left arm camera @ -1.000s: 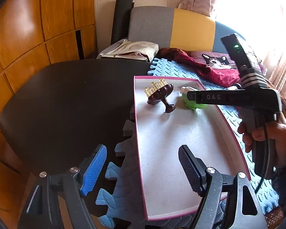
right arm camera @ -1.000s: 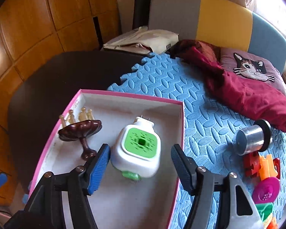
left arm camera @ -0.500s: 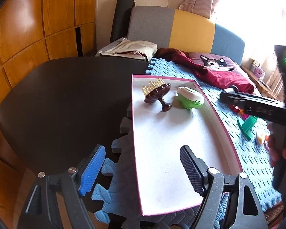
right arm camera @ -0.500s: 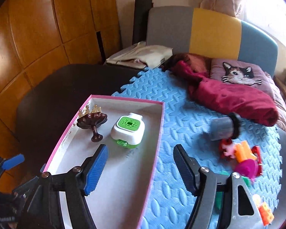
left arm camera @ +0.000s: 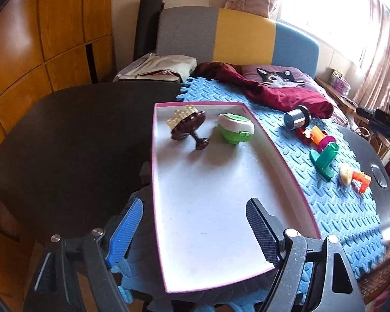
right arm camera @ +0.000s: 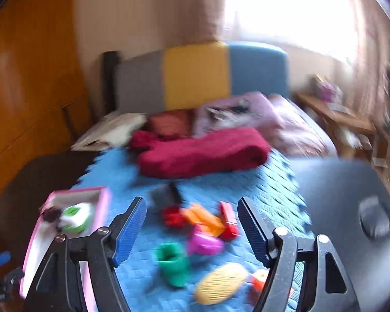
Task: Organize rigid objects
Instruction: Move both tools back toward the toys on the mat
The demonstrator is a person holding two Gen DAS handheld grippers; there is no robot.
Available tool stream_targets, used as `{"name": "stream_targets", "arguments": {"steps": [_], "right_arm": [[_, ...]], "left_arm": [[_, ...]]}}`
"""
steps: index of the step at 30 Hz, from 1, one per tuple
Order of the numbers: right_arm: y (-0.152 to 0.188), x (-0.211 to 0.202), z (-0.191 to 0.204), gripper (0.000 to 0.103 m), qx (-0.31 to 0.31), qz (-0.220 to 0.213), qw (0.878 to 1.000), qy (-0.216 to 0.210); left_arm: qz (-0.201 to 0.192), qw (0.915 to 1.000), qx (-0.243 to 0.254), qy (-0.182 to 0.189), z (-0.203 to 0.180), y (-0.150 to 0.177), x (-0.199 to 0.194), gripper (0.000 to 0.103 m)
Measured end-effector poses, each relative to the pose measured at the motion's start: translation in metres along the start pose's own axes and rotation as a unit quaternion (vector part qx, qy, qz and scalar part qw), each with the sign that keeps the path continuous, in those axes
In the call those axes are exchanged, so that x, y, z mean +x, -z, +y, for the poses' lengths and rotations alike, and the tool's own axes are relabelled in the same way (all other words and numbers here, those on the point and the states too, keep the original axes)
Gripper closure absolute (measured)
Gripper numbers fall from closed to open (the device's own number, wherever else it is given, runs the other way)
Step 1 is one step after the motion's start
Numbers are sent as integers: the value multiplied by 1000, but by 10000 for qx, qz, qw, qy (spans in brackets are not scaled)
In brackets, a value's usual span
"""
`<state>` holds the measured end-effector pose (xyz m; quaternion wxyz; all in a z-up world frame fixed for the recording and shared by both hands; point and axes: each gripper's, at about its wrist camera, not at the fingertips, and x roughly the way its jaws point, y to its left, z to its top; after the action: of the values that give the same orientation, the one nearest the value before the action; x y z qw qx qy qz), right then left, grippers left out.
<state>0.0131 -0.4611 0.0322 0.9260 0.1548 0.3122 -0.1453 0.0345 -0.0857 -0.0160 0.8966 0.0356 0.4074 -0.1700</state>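
Our right claw (right arm camera: 192, 230) has swung away from the pink-rimmed white tray (right arm camera: 101, 200) over scattered colourful plastic toys (right arm camera: 208, 223), opening, empty; our left claw (left arm camera: 195, 228) stays apart, empty.

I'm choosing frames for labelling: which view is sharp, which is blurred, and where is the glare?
Left wrist view: sharp, the pink-rimmed tray and green toy crisp; window blown out at upper right. Right wrist view: smeared all over, toys fuzzy, window washed white.
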Motion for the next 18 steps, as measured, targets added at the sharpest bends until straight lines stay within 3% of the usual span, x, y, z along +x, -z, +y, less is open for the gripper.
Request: {"name": "stream_targets", "arguments": {"steps": [3, 7, 18], "right_arm": [[9, 13, -52, 29, 1051, 113, 9935, -415], [24, 30, -87, 29, 1934, 488, 9785, -530], [24, 28, -85, 29, 1875, 515, 9782, -730]], "left_arm": [[-12, 9999, 110, 34, -9, -7, 1, 21], [63, 9994, 286, 186, -26, -24, 8, 21], [133, 9940, 923, 568, -99, -80, 46, 24]]}}
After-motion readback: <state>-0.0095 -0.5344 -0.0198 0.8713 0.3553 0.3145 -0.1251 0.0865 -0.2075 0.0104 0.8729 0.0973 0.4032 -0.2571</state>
